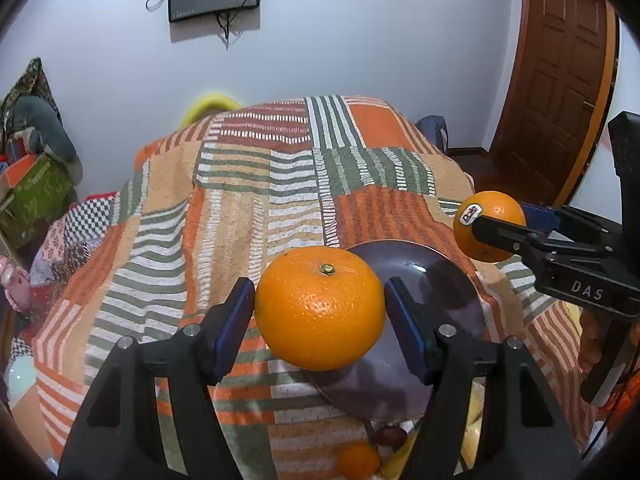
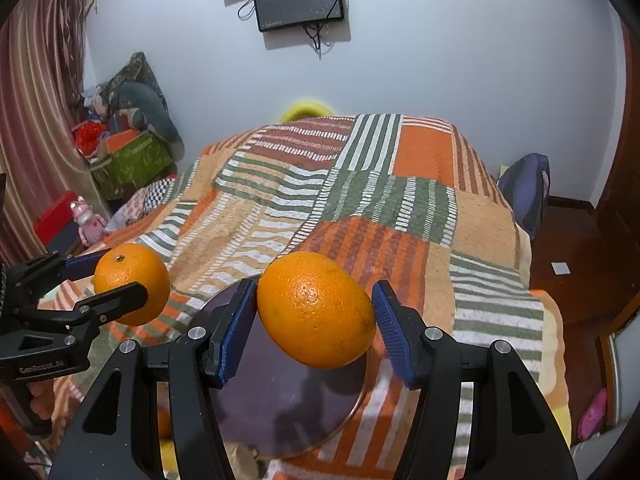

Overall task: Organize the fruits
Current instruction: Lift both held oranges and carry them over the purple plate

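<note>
My left gripper (image 1: 320,300) is shut on a round orange (image 1: 320,320) with its green stem end up, held in the air over the left part of a dark purple plate (image 1: 432,280). In the right wrist view, my right gripper (image 2: 314,300) is shut on a second, more oval orange (image 2: 316,312) above the same plate (image 2: 288,400). Each gripper shows in the other's view: the right gripper (image 1: 504,224) grips its stickered orange (image 1: 496,210) at the plate's far right, and the left gripper (image 2: 124,276) holds its orange (image 2: 128,268) at the left.
A patchwork striped cloth (image 1: 256,200) covers the table. Below the plate's near edge lie a small orange (image 1: 358,460), a dark red fruit (image 1: 392,436) and something yellow (image 1: 476,412). A brown door (image 1: 560,80), a green box (image 2: 132,160) and a blue bag (image 2: 524,188) flank the table.
</note>
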The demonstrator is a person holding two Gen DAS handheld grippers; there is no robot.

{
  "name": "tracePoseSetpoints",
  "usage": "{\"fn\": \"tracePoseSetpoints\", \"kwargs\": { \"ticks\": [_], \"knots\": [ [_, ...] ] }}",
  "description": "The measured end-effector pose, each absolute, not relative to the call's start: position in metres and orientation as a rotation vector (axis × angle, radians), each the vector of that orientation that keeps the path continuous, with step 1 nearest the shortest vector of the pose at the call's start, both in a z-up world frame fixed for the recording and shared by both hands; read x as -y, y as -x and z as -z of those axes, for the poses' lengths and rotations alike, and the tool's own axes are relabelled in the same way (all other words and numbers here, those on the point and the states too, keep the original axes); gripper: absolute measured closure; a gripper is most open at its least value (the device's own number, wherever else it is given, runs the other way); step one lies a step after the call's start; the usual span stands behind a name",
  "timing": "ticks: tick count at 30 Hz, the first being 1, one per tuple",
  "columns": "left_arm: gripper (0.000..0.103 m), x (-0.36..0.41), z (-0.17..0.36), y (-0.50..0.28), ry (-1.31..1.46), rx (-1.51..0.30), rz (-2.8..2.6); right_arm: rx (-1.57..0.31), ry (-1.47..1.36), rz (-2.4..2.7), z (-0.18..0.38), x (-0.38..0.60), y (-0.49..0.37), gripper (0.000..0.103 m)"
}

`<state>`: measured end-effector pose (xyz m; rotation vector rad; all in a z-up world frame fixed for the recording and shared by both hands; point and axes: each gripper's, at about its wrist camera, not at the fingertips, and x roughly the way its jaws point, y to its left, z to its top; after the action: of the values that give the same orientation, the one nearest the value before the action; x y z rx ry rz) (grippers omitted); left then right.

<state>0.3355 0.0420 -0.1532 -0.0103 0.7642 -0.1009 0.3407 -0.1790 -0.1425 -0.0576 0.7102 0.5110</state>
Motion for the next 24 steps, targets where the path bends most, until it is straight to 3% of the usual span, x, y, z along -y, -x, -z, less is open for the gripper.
{"fn": "tracePoseSetpoints", "kwargs": {
  "ticks": [17, 24],
  "knots": [
    [0.036, -0.022, 0.209, -0.391, -0.023, -0.892, 0.166, -0.89, 0.134, -0.592, 0.195, 0.153, -0.39, 0.047],
    [0.036, -0.028, 0.225, -0.407, 0.061, -0.968, 0.182, -0.882, 0.165, -0.608, 0.201, 0.153, -0.392, 0.047]
  ]
}}
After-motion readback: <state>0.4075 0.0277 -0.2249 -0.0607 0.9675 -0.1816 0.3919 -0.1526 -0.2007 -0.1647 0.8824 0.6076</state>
